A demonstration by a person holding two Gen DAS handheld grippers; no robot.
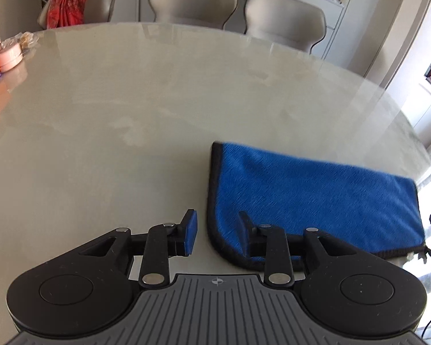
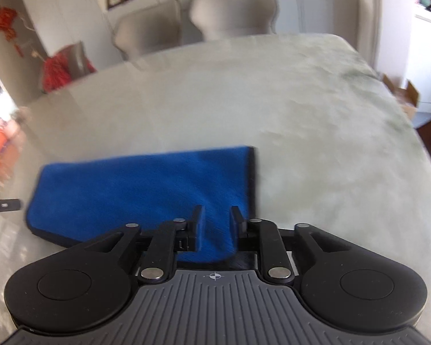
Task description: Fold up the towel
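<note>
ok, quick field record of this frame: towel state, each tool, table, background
towel: blue towel, black-edged, folded, lying flat on the table
left tool: left tool open, jaws apart over the towel's near left corner, no cloth pinched
right tool: right tool open, towel's near right part seen between the jaws, pads not pressing it
table extras: pink tins at far left edge
background: grey chairs, red cloth draped on one

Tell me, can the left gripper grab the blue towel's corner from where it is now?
Probably yes. The left gripper is open and sits right at the near rounded corner of the blue towel, which lies flat on the table. Nothing stands between them; one finger already overlaps the towel's edge.
</note>
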